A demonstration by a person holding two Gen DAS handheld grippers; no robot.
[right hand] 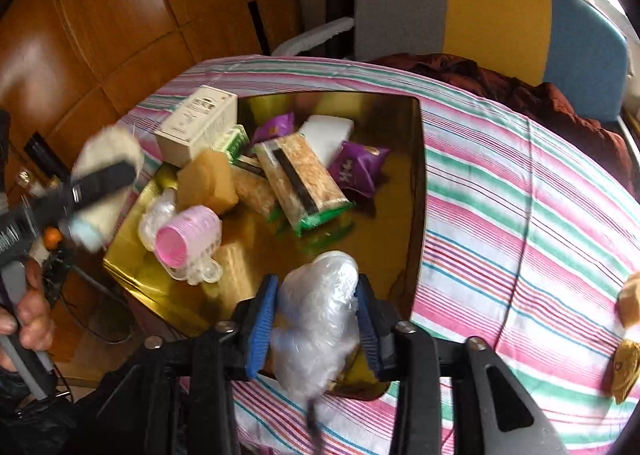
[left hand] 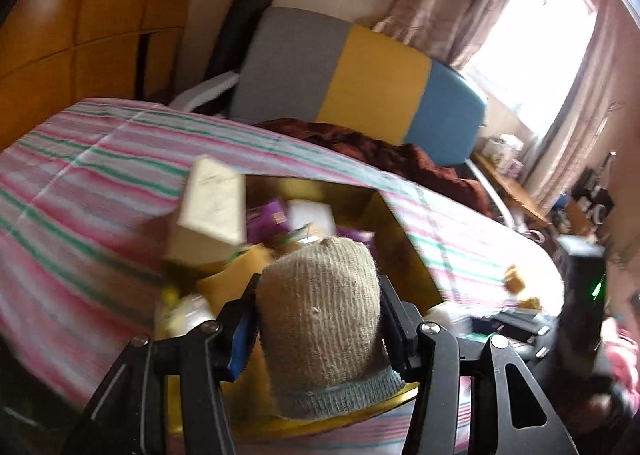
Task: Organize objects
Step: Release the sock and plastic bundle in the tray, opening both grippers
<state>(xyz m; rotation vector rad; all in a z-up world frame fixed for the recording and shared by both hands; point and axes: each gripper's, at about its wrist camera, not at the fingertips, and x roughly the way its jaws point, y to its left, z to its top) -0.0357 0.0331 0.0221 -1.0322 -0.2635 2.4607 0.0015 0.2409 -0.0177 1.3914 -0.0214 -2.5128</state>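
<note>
The tray [right hand: 416, 191], gold and shiny, sits on the striped cloth [right hand: 520, 215] and already holds a jumble: a white box [right hand: 196, 123] at its far left corner, a sponge [right hand: 206, 185], a pink roller [right hand: 188, 235], purple packets [right hand: 358, 167] and a long patterned pack [right hand: 304, 179].

The right gripper [right hand: 318, 319] hangs over the tray's near edge with a plastic bundle [right hand: 318, 311] between its blue pads [right hand: 260, 323]. The pads appear to touch the bundle's sides, though how firmly cannot be told. The left gripper [left hand: 318, 319] is clamped on a knitted sock [left hand: 324, 319], held above the tray's near left side; in the right view it appears at the left edge, blurred, with a hand [right hand: 28, 315] on its handle.

Two small brown pieces [right hand: 628, 335] lie on the cloth well to the right, not yet gathered.

The main risk, I judge, is the bundle: it is light and springy, so a loose hold could let it slip and land on the cloth short of the rim. The sock could catch on a pad when let go and drag out. The box, leaning over the tray's rim, may tip off if either load knocks the pile.
</note>
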